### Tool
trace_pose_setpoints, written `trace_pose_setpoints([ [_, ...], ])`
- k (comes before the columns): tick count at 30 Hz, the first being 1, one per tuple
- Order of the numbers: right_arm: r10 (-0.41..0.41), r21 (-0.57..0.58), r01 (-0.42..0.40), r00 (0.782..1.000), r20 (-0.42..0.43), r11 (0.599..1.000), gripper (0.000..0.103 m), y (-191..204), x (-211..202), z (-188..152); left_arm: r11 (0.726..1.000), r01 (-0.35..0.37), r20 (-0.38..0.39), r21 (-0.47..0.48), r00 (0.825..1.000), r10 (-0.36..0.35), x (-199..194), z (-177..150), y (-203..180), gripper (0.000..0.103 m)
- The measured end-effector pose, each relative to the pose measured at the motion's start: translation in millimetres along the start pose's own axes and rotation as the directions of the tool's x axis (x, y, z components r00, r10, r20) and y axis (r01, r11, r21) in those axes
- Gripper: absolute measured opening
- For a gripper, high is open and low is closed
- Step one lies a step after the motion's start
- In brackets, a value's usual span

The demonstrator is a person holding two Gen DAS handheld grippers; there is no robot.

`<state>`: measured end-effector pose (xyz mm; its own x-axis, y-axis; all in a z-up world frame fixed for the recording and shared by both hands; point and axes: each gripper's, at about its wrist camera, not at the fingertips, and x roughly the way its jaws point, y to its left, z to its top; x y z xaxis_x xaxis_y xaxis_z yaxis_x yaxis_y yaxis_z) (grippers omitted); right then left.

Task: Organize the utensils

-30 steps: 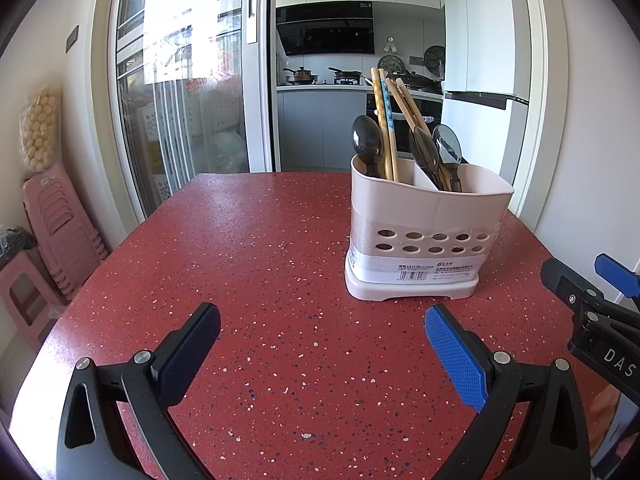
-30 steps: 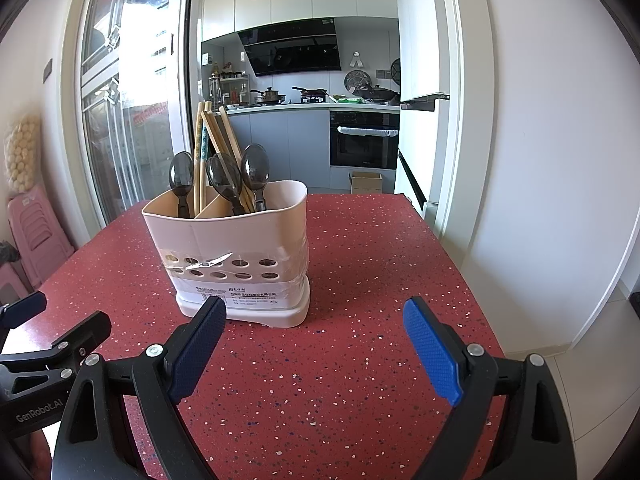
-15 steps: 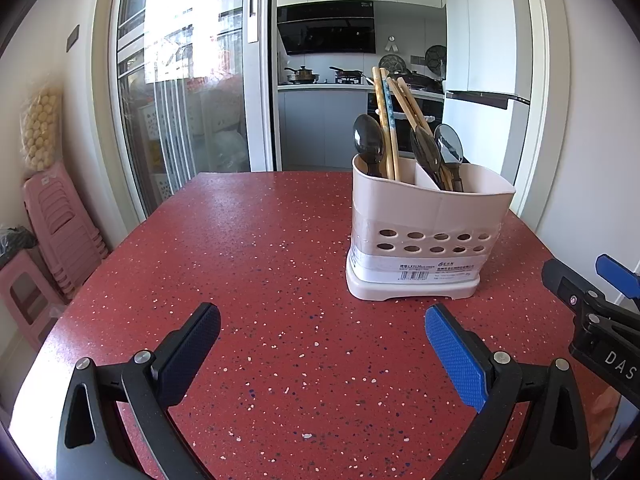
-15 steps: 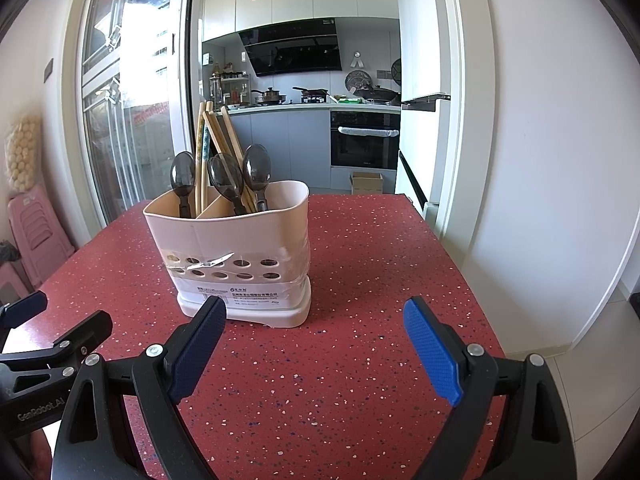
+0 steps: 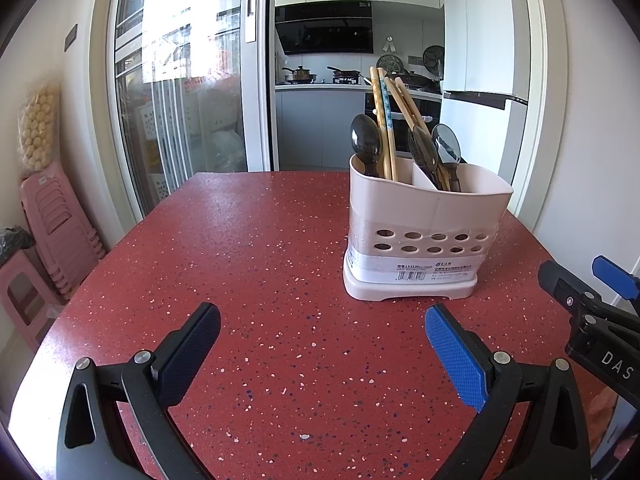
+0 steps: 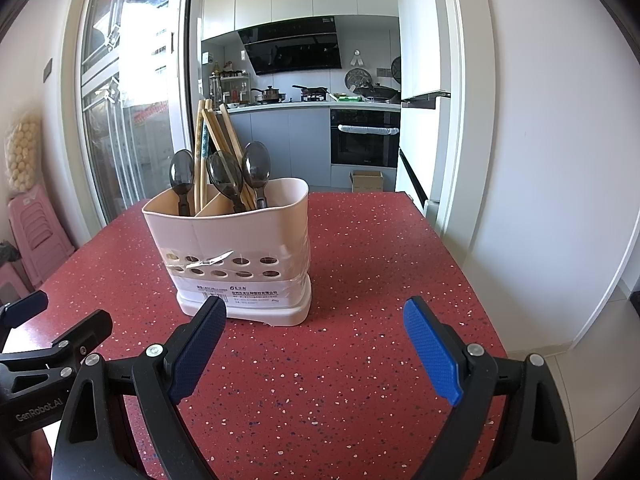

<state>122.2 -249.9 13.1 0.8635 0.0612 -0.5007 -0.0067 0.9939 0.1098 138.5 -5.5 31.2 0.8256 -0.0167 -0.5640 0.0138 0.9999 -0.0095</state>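
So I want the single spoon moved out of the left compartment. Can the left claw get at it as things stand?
Probably yes. The left claw is open and empty, with bare table ahead. The spoon sticks up above the holder, though chopsticks stand right beside it and may crowd the grip.

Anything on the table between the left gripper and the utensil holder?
No: only bare red table between the left gripper and utensil holder, per the left wrist view.

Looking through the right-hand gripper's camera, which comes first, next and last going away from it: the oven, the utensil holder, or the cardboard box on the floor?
1. Utensil holder, on the red table, left of centre.
2. Cardboard box, on the floor beyond the table.
3. Oven, built in behind the box.

Right gripper is open.
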Motion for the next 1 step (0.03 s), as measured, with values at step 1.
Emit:
trace_pose_setpoints([
  [1,-0.001,0.0,0.001,1.0,0.001,1.0,0.092,-0.1,-0.2,0.0,1.0,0.0,-0.002,-0.002,1.0,0.0,0.1,0.4,0.1,0.103],
])
